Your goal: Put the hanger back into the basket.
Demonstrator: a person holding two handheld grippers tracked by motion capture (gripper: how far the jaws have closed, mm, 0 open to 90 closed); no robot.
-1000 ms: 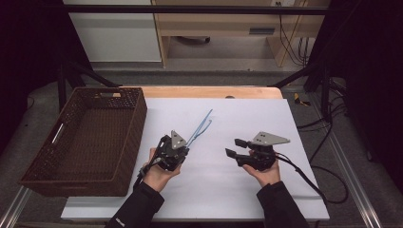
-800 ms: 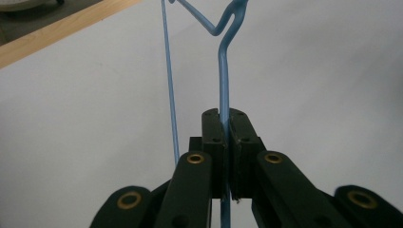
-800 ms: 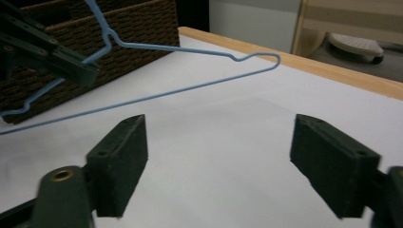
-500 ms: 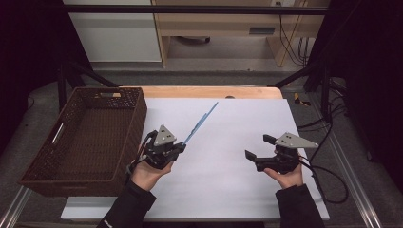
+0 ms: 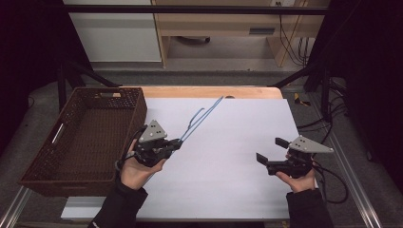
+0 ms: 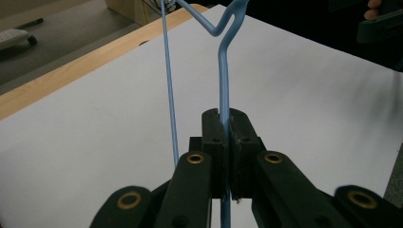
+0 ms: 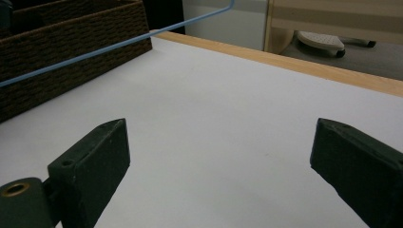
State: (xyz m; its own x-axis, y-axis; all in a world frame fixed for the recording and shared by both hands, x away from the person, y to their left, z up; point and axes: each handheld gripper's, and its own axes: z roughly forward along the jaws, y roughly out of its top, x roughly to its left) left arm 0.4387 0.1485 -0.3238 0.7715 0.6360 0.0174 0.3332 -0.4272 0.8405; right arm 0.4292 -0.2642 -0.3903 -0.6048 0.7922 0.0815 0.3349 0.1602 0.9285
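My left tool is clamped tight on a thin blue wire hanger (the wire runs straight between the closed jaws in the left gripper view). The hanger is lifted off the white desk and points toward 1 o'clock from that tool, just beside the brown wicker basket at the desk's 9 o'clock side. My right tool sits well apart at 4 o'clock; its jaws have just been opening and now stand wide with nothing between them.
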